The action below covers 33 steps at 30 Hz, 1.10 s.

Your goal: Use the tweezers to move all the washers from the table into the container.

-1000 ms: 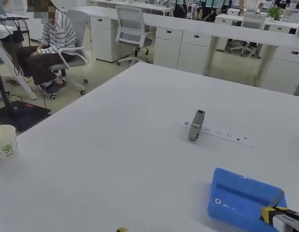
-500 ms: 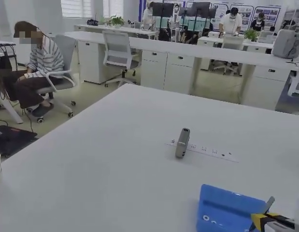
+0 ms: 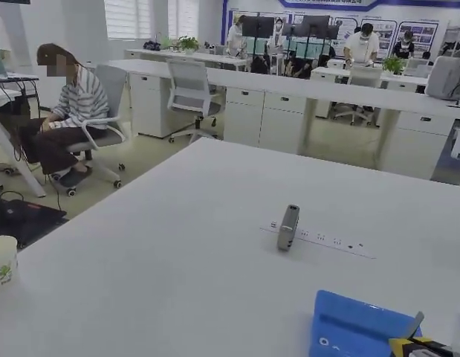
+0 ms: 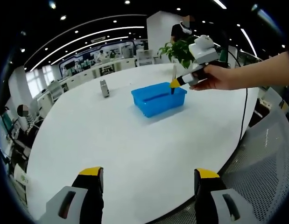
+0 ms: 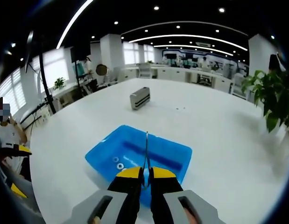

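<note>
The blue container (image 5: 168,148) lies just beyond my right gripper (image 5: 145,175), which is shut on the thin metal tweezers (image 5: 146,147). The tweezers point out over the container. Two small washers (image 5: 117,162) rest on its floor at the left. In the head view the container (image 3: 356,327) sits at the bottom right, with the tweezers' tip (image 3: 414,325) and the right gripper's yellow end (image 3: 406,346) at its corner. My left gripper (image 4: 146,179) hangs open over the table edge, far from the container (image 4: 156,106). Its view catches the right gripper (image 4: 176,84) held in a hand.
A grey oblong device (image 3: 288,227) stands mid-table beside a row of small marks (image 3: 326,239). A paper cup (image 3: 3,268) is at the far left edge. A potted plant (image 5: 270,98) is to the right. A seated person (image 3: 70,111) and desks lie beyond the table.
The head camera has tilted up, so the room behind shows more. The tweezers' tip has come into sight at the container's corner. Nothing on the table has moved.
</note>
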Each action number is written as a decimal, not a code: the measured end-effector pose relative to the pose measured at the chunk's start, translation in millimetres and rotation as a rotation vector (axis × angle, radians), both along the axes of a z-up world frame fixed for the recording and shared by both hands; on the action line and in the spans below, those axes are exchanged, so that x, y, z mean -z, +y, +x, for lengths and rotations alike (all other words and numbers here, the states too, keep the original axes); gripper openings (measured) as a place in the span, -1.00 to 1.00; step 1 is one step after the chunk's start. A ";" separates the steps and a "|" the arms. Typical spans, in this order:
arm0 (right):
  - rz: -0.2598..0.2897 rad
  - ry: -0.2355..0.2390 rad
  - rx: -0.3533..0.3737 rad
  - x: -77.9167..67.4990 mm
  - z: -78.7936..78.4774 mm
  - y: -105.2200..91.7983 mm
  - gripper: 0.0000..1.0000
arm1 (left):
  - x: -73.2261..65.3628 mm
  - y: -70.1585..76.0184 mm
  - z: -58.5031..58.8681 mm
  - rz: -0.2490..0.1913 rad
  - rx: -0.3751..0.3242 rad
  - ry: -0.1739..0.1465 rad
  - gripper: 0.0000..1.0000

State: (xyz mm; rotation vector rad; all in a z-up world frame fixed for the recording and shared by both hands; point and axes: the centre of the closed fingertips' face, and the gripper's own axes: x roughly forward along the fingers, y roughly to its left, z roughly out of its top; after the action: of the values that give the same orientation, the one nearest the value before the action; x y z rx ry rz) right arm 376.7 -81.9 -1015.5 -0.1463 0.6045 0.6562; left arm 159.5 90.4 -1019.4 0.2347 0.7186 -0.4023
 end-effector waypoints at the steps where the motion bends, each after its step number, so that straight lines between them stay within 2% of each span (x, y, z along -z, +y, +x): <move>1: -0.002 0.004 0.001 1.8 0.0 0.0 -0.95 | 0.5 0.4 -0.3 0.007 0.002 0.001 0.62; 10: 0.000 0.037 0.007 15.9 -1.2 0.8 -0.95 | 0.9 0.0 -0.3 0.009 0.009 0.003 0.61; 24: -0.022 0.034 0.004 16.0 -1.5 -0.3 -0.93 | -4.6 2.5 3.5 -0.007 -0.010 -0.022 0.60; 29: -0.030 0.013 0.002 8.9 -3.2 -4.6 -0.93 | -10.1 1.4 4.9 -0.040 -0.014 -0.025 0.60; 33: -0.014 -0.025 -0.007 -9.7 -4.2 -4.3 -0.94 | -21.0 0.9 8.1 -0.070 -0.026 -0.049 0.59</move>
State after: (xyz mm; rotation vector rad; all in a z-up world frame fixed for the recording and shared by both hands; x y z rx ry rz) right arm 372.5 -86.2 -1005.8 -0.1694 0.5847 0.6565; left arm 167.6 91.4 -998.3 0.1684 0.6581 -0.3952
